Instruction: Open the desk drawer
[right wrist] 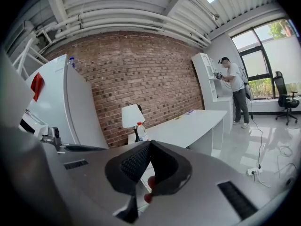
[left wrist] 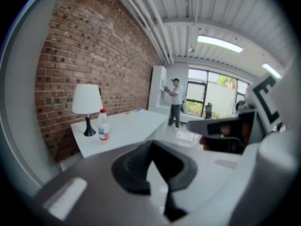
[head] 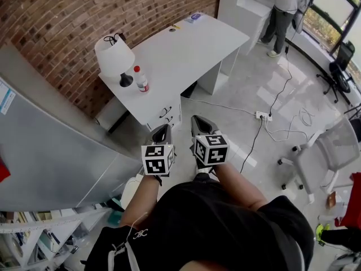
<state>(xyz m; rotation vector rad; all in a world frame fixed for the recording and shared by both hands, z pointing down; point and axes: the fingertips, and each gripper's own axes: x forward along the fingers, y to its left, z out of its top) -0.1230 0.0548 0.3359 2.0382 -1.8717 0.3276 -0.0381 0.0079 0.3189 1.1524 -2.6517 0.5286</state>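
Drawers mostly out of sight

The left gripper (left wrist: 151,144) has its own blurred body across the desk (left wrist: 127,125) below the top, hiding the drawers ahead; the right gripper (right wrist: 150,144) blocks the same part in its view. In the head view, the drawer fronts (head: 165,113) ahead of both grippers are too small to show their handles clearly. The person (head: 279,21) far beyond the right gripper is cut off by the top edge.

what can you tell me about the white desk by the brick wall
The desk is long, with a smooth-looking plain white top and white panel legs, and it stands on the pale floor along the brick wall. At its near end are drawer fronts with dark handles, all shut. A white lamp and a red-capped bottle stand on that end, and a few small items lie at the far end.
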